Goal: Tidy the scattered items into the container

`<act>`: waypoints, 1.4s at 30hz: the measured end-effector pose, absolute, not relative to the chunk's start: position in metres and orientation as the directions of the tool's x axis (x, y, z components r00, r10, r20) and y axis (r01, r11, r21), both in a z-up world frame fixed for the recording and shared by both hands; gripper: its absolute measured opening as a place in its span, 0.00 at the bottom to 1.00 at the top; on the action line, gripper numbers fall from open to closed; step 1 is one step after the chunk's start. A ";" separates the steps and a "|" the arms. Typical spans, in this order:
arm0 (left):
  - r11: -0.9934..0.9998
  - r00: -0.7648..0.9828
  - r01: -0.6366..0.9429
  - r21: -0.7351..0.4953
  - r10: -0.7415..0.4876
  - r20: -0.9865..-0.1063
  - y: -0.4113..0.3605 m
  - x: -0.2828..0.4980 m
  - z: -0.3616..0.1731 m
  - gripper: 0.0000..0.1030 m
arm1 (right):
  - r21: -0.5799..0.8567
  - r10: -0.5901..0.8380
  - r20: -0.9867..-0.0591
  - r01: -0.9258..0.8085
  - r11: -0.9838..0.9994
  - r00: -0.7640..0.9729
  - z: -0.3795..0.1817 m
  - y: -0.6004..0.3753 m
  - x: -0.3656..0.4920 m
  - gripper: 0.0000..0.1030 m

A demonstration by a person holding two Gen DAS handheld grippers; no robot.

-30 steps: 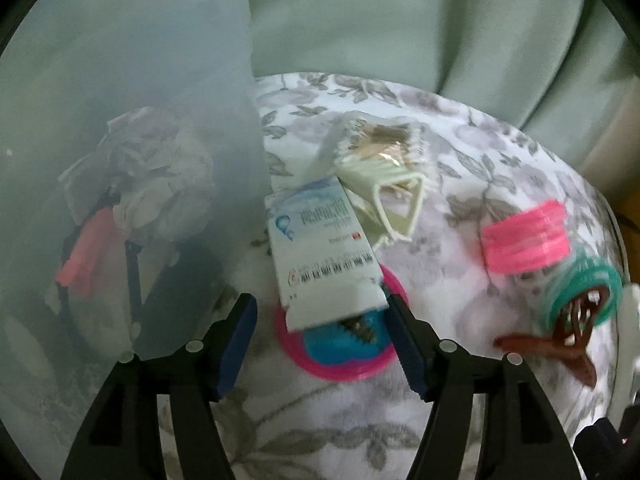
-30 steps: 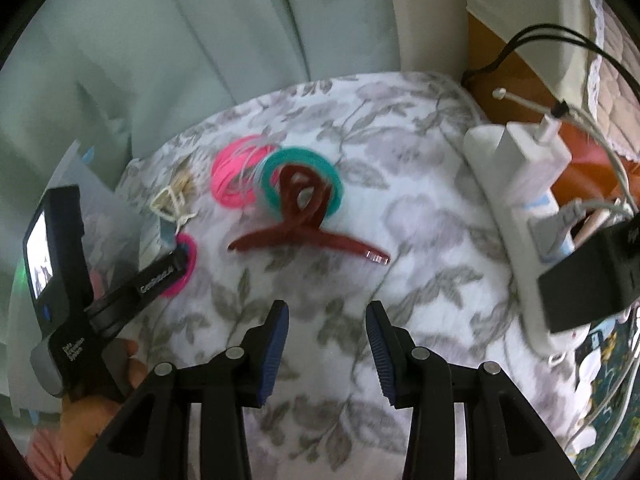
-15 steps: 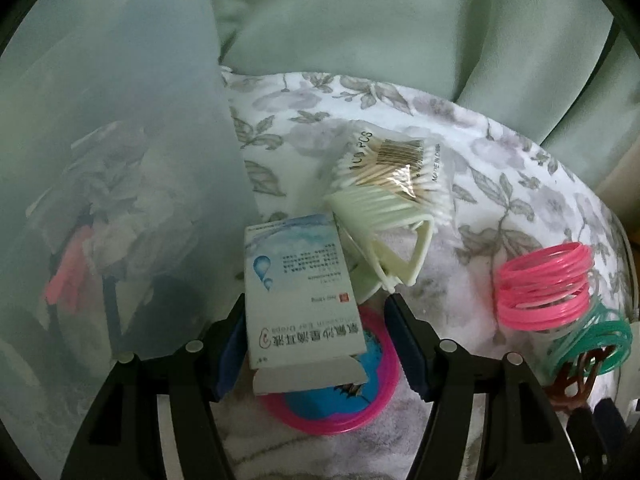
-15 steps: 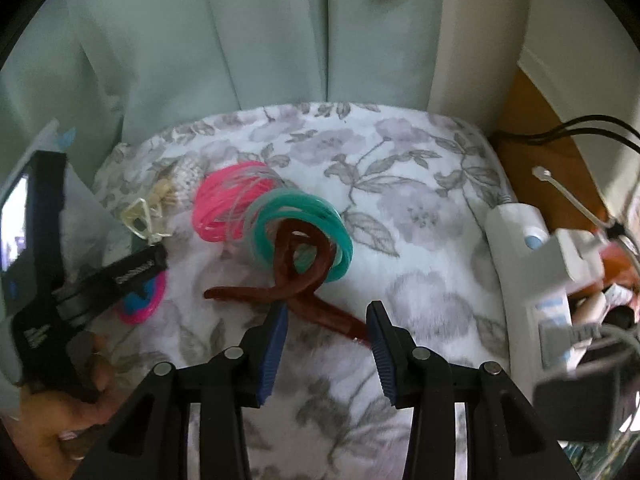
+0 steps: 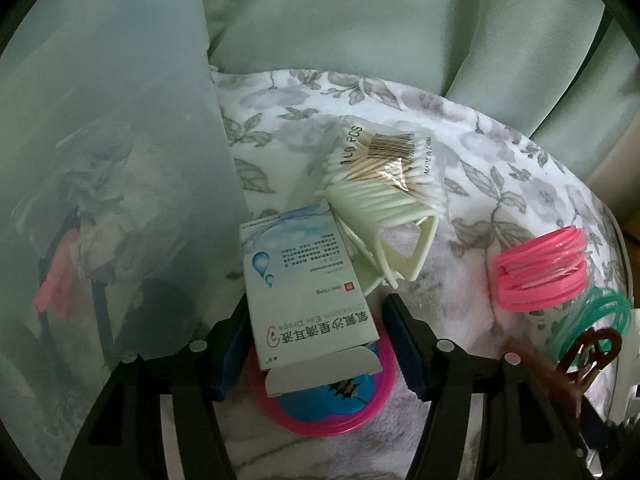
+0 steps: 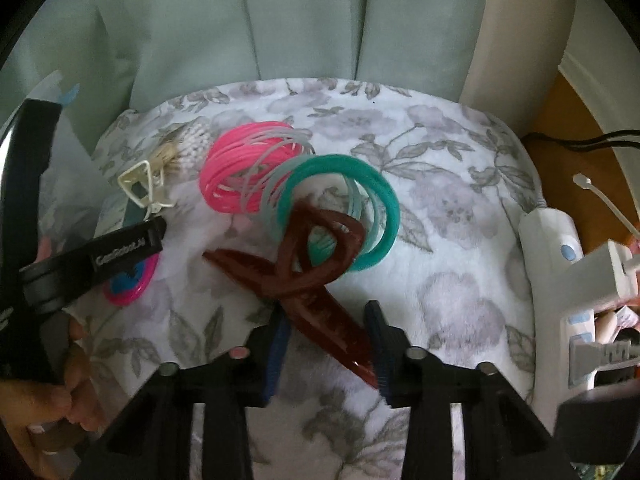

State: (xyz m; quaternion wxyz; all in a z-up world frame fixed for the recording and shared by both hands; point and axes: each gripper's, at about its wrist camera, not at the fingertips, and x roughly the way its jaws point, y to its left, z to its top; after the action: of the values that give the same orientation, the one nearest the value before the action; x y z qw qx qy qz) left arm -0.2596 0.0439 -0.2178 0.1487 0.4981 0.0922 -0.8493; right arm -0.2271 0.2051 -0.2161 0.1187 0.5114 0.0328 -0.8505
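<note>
1. The left claw (image 5: 314, 340) is open, its blue pads either side of a white ear drops box (image 5: 302, 280); whether the pads touch the box cannot be told
2. The box lies partly over a pink and blue disc (image 5: 320, 404) on the floral cloth (image 5: 460, 208) that covers the surface
3. A translucent container (image 5: 108, 160) stands at the left edge of the cloth, just beside the box, with crumpled items dimly seen through its wall
4. Behind the box, a cream hair clip (image 5: 384, 236) leans on a bag of cotton swabs (image 5: 384, 156)
5. The right claw (image 6: 326, 344) is open, its fingers straddling the tail of a dark red hair clip (image 6: 316, 276) without clamping it
6. That red clip threads through the teal end of a pink and teal plastic spring (image 6: 296, 188), near the middle of the cloth
7. A white power strip (image 6: 560, 280) lies along the right edge of the cloth
</note>
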 end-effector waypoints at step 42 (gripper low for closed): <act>-0.955 -0.506 0.295 0.014 -0.169 -0.846 0.072 -0.201 -0.175 0.46 | 0.421 -0.408 -0.776 0.085 -0.903 -0.481 -0.201 0.271 -0.157 0.09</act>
State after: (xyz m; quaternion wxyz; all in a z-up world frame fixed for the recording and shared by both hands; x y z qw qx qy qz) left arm -0.2014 0.0719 -0.1752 0.1340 0.4785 0.0662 -0.8653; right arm -0.1571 0.2707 -0.2006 0.1459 0.4880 -0.1650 -0.8446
